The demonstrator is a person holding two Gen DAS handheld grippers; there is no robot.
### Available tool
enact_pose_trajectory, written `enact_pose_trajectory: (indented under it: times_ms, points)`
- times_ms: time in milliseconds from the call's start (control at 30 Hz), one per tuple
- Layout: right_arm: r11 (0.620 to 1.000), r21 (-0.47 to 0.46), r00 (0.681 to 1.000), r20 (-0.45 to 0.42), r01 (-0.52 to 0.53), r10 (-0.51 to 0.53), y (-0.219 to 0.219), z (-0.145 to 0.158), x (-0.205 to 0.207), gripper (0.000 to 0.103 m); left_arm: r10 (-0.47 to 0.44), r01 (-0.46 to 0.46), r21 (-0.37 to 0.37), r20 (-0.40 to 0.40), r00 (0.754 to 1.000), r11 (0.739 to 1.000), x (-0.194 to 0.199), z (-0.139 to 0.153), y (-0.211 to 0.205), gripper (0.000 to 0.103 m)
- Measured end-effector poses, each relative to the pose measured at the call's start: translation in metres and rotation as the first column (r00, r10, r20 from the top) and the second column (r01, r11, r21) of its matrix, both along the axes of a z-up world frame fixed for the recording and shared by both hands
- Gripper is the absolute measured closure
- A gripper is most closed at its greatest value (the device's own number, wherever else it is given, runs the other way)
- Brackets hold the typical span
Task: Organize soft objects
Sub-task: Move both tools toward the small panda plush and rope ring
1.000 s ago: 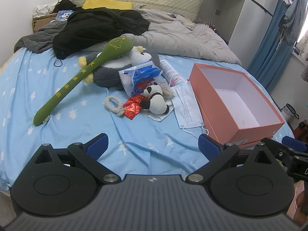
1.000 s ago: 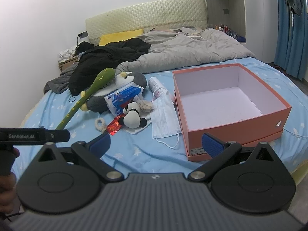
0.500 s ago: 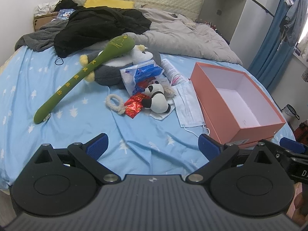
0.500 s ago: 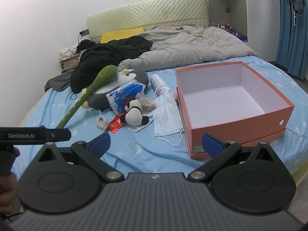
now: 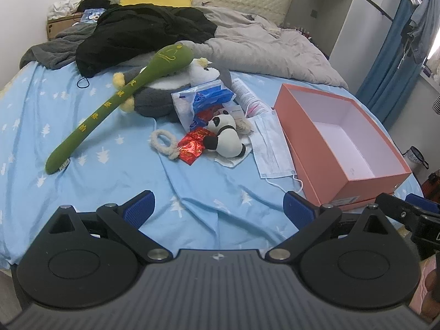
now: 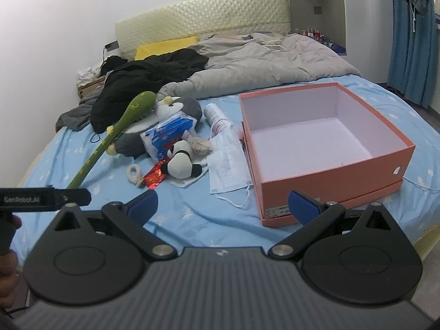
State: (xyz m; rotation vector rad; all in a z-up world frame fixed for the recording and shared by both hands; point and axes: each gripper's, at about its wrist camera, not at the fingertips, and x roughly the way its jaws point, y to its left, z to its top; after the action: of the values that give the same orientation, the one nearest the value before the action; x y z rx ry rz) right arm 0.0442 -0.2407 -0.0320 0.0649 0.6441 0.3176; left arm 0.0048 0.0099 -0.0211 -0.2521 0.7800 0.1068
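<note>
Holding both tools above the foot edge of the bed, I have my left gripper (image 5: 217,206) spread wide with nothing between its blue pads (image 5: 139,209), and my right gripper (image 6: 222,206) is released the same way, empty.

Beyond the fingers lies the blue sheet (image 5: 110,176), printed with small white trees and creased toward the foot edge. Toward the right edge of the bed sits the orange box (image 6: 327,176), open, its pale inside bare. Just beside its left wall lie the face masks (image 6: 228,165), one ear loop trailing toward me.

Left of the masks, near the middle of the bed, the panda plush (image 5: 227,137) lies on a white cloth, touching a red foil packet (image 5: 192,147); a cream rope ring (image 5: 163,144) lies just beside that packet. Behind them a blue and white plastic packet (image 5: 205,103) leans on the grey penguin plush (image 5: 156,101), and the long green plush stick (image 5: 110,104) lies slantwise across the penguin, its thin end pointing to the left edge.

Farther back a black garment (image 6: 145,79) and a grey duvet (image 6: 261,66) are heaped before the quilted headboard (image 6: 203,22), with a yellow pillow (image 6: 165,46) there. Blue curtains (image 6: 412,49) hang at the right of the room.
</note>
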Motion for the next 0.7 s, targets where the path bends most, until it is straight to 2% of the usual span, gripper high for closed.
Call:
enact_pose_trajectory:
  times_ms: [700]
  points:
    - [1.000, -0.005, 0.999, -0.026, -0.027, 0.027, 0.011, -0.007, 0.004, 0.000, 0.013, -0.013, -0.008, -0.016, 1.000, 1.000, 0.005, -0.011, 0.011, 0.002]
